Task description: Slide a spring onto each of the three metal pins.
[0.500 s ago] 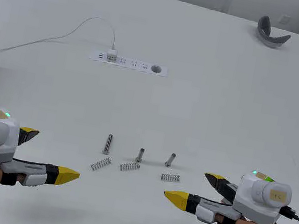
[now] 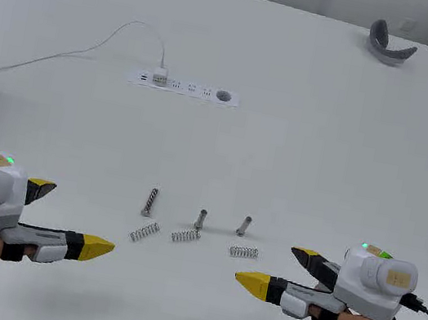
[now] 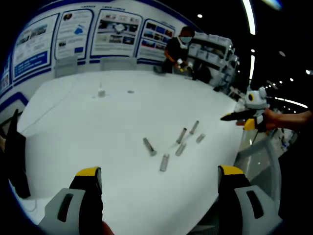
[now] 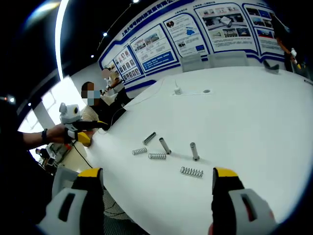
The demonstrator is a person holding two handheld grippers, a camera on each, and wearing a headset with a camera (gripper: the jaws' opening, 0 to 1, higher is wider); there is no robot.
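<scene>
Near the counter [image 2: 310, 86] edge, you are holding the left claw [image 2: 81, 218] and right claw [image 2: 268, 264] wide open, empty; the springs [image 2: 186, 237] are looking tiny, blurry.

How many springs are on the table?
3. Left spring, middle spring and right spring lie in a row on the table, each loose just in front of one of the pins. None looks hidden.

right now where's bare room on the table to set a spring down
The widest bare stretch of table lies between the power strip and the row of pins. The near edge between the left gripper and right gripper is free too. Crowded: the springs lying just in front of the pins.
</scene>
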